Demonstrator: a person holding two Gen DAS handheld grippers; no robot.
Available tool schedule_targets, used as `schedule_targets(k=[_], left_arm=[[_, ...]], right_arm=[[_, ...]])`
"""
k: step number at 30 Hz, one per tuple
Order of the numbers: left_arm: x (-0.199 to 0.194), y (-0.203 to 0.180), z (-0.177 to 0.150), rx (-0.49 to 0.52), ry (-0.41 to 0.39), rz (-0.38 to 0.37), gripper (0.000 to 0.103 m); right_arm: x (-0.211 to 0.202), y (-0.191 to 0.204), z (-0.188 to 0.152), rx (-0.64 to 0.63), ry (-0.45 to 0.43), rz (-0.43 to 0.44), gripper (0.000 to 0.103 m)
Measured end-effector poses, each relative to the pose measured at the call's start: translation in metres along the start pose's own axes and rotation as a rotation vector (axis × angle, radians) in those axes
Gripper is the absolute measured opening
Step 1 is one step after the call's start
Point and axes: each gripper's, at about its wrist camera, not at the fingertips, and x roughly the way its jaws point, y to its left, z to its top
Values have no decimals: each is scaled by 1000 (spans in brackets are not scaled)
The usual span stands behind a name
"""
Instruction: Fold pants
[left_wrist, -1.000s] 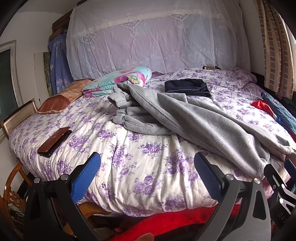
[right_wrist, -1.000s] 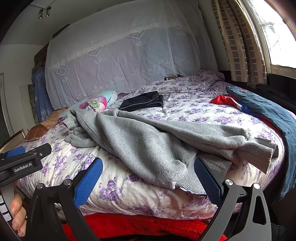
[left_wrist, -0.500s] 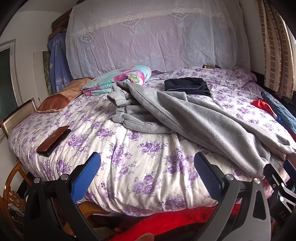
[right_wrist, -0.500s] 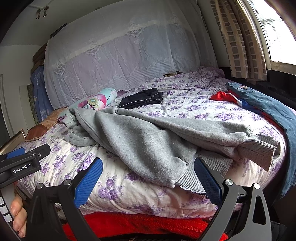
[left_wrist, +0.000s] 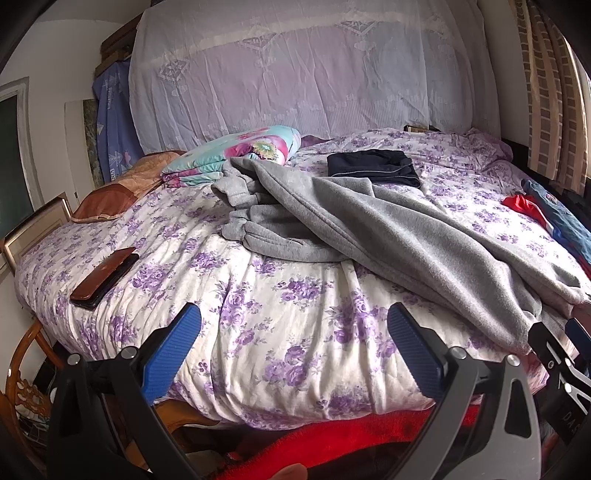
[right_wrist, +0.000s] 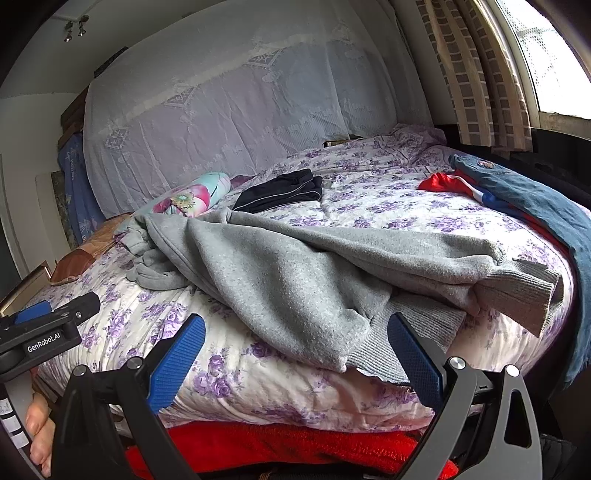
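Both views nearer grey pants (left_wrist: 388, 236), tongs spread

The sweatpants (left_wrist: 388, 236) are plain heather grey with ribbed cuffs. The quilt (left_wrist: 280, 332) under them is white, strewn with purple flower sprays. A folded navy garment (left_wrist: 373, 168) carries thin pale piping. The folded blanket (left_wrist: 236, 153) is turquoise with pink blossoms. A red blanket (right_wrist: 295, 443) shows below the quilt. The fingers (left_wrist: 173, 347) wear ridged blue pads.
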Motion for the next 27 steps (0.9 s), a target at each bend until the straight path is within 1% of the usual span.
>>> schedule_targets(k=[3,7,10,12,14,15,16,18,19,20,22,23,25,27], left_arm=[[3,-2,1,5,8,1,98],[18,4,1,1,41,1,98],[36,11,-1,-1,70,-23,98],[49,18,-6,-17,78,-67,98],[66,26,-14,-61,101,-112,98],[75,30,-16,-90,125,-116,98],[85,33,-18,-117,158,-117,98],[104,37,-25,-150,225,-143,98],[111,38,-29,-162,245,-154,98],[115,38,-33,-173,253,-149,98],[115,38,-38,-169,211,-124,98],[114,35,-40,-156,191,-105,98],[114,29,-41,-125,190,-83,99],[114,28,-42,-113,187,-68,99]], right_arm=[[2,1,0,-21,15,-7,99],[5,-4,0,0,23,10,99],[9,-18,2,22,23,60,99],[8,-31,1,2,17,121,99],[5,-47,-2,-36,15,194,99],[4,-54,-4,-60,22,221,99],[2,-61,-8,-83,28,226,99],[-2,-70,-17,-132,42,192,99],[-3,-74,-24,-152,69,181,99],[-4,-77,-30,-185,84,175,99],[-6,-82,-42,-242,115,183,99],[-6,-82,-47,-275,105,171,99],[-5,-75,-51,-336,68,143,99],[-2,-67,-51,-390,57,130,99]])
